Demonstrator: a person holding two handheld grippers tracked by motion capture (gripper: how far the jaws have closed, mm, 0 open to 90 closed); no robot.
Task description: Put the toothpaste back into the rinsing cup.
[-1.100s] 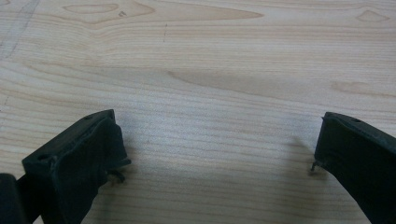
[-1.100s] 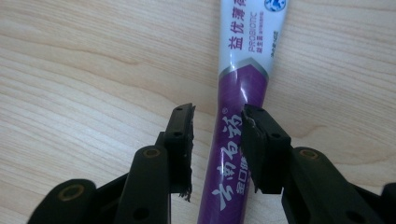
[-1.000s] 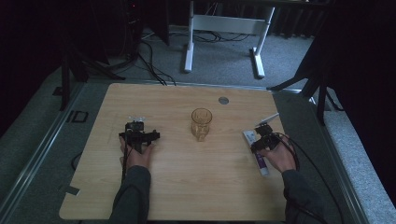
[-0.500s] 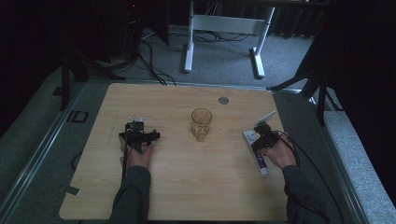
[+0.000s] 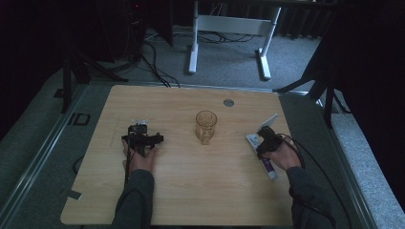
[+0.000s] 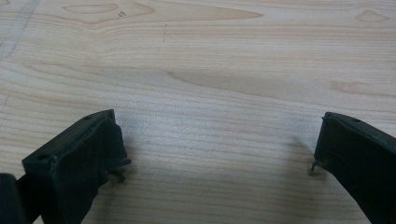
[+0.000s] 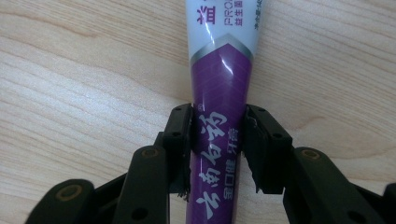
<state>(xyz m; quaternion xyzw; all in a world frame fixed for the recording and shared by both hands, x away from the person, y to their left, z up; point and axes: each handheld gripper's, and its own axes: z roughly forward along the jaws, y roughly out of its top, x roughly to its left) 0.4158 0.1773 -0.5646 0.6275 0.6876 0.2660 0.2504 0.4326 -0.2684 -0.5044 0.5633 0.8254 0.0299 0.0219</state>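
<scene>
The pale, wood-grained rectangular table (image 5: 191, 191) carries little. At its middle stands a clear amber-tinted glass mug (image 5: 206, 126), upright and, as far as I can tell, empty. Off to the right lies a soft plastic purple-and-white toothpaste tube (image 7: 219, 93), flat on the wood. The right gripper (image 7: 217, 149) has its black jaws pressed against the tube's sides, so I judge the grasp made and the lift still to come. The left gripper (image 6: 215, 149) sits over bare wood, jaws spread wide around nothing.
</scene>
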